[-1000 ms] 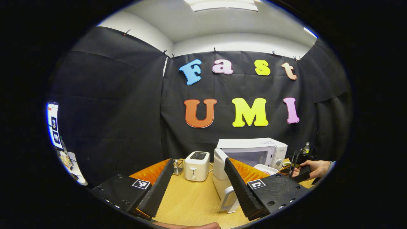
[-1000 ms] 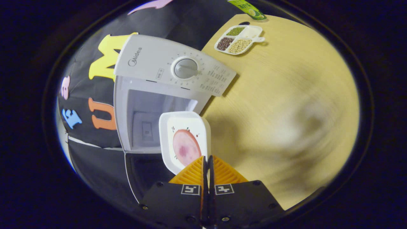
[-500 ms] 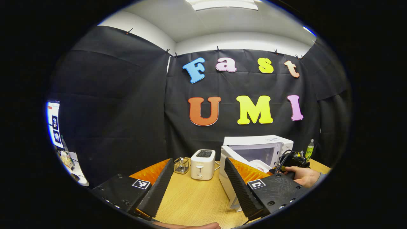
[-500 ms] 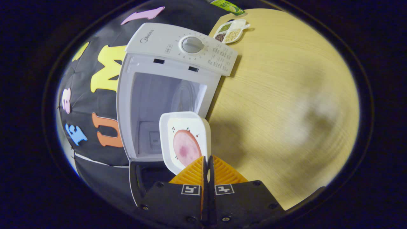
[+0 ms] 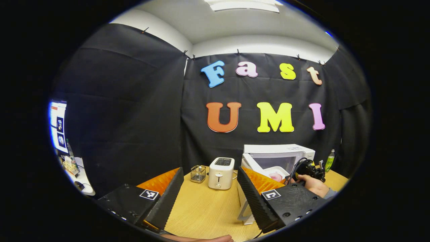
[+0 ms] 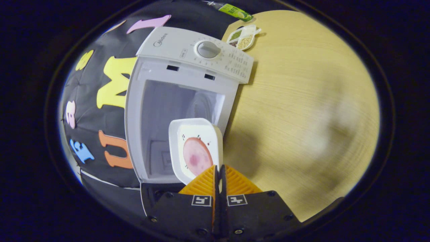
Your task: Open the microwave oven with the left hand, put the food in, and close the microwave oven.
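Right gripper view, bottom centre: right hand-held gripper (image 6: 218,174) is clamped on the near rim of the white food tray (image 6: 196,149), both fingers meeting on it. The tray projects straight ahead of the fingertips, a pink round slice of food (image 6: 196,156) lying on it just beyond the tips.

Change over the last second: the microwave oven (image 6: 188,97) now looms larger at centre frame, more of its open cavity is exposed behind the tray, and the dial panel has slid toward the upper centre. Judgement: the tray is on approach to the cavity mouth, not yet inside; insertion is the step in hand, closing remains.

The door (image 6: 151,198) lies swung open at lower left, beside the gripper body. Farther off, upper centre, a divided dish of beans (image 6: 242,36) sits on the wooden surface (image 6: 302,117).

Left gripper view, bottom: left hand-held gripper (image 5: 208,195) hangs with fingers spread wide, holding nothing, well short of the appliance. It has drifted back; the toaster (image 5: 220,173) and microwave sit smaller at lower centre-right. A hand (image 5: 310,184) carries the tray toward the cavity at lower right.
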Demonstrator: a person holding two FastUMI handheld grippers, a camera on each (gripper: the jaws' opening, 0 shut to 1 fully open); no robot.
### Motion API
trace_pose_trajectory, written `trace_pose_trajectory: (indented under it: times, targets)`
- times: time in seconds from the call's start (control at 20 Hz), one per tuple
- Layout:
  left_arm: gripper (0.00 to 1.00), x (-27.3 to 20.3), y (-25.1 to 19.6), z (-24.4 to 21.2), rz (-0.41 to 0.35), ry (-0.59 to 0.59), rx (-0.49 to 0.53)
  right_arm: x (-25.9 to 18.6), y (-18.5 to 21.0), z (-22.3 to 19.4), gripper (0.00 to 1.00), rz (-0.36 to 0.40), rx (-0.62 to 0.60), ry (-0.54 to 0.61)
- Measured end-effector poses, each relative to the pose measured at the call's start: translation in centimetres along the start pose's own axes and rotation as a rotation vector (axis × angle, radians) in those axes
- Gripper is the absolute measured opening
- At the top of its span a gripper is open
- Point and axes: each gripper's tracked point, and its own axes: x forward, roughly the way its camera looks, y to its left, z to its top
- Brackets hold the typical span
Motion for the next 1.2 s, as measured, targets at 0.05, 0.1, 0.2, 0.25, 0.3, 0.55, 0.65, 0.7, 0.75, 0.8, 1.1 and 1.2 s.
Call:
trace_pose_trajectory:
  times: [0.05, 0.1, 0.2, 0.25, 0.3, 0.55, 0.65, 0.7, 0.75, 0.8, 1.1, 1.2]
  targets:
    - [0.95, 0.0, 0.4, -0.1, 0.006, 0.005, 0.003, 0.9, 0.1, 0.5, 0.04, 0.001, 0.011, -0.021]
    - [0.95, -0.1, 1.0, 0.0, 0.016, 0.005, 0.009, 1.8, 0.1, 1.0, 0.04, -0.007, 0.011, -0.049]
    - [0.95, -0.5, 1.7, 0.3, 0.029, 0.003, 0.026, 3.6, 0.1, 1.7, 0.04, -0.02, 0.014, -0.092]
    - [0.95, -0.7, 1.9, 0.4, 0.028, -0.003, 0.034, 4.4, 0.2, 2.0, 0.04, -0.021, 0.02, -0.104]
    - [0.95, -0.7, 1.9, 0.5, 0.021, -0.01, 0.04, 5.3, 0.5, 2.0, 0.04, -0.017, 0.019, -0.104]
    - [0.95, -0.6, 1.5, 0.0, -0.001, -0.042, 0.057, 8.2, 3.1, 3.1, 0.06, 0.042, 0.002, -0.149]
    - [0.95, -0.1, 1.5, -0.5, 0.003, -0.039, 0.075, 9.1, 4.4, 3.6, 0.07, 0.078, -0.02, -0.172]
    - [0.95, 0.1, 1.2, -0.7, 0.001, -0.038, 0.081, 9.7, 5.0, 3.7, 0.08, 0.102, -0.021, -0.182]
    - [0.95, 0.2, 0.8, -0.8, -0.003, -0.035, 0.084, 10.3, 5.3, 3.7, 0.08, 0.114, -0.021, -0.188]
    - [0.95, 0.2, 0.5, -1.0, -0.007, -0.027, 0.084, 10.7, 5.6, 3.6, 0.0, 0.12, -0.024, -0.186]
    - [0.94, -0.1, 0.0, -1.3, -0.03, -0.019, 0.072, 11.7, 5.3, 3.6, 0.05, 0.134, -0.04, -0.204]
    - [0.94, 0.1, 0.3, -1.6, -0.022, -0.013, 0.073, 11.6, 5.1, 3.5, 0.15, 0.145, -0.044, -0.186]
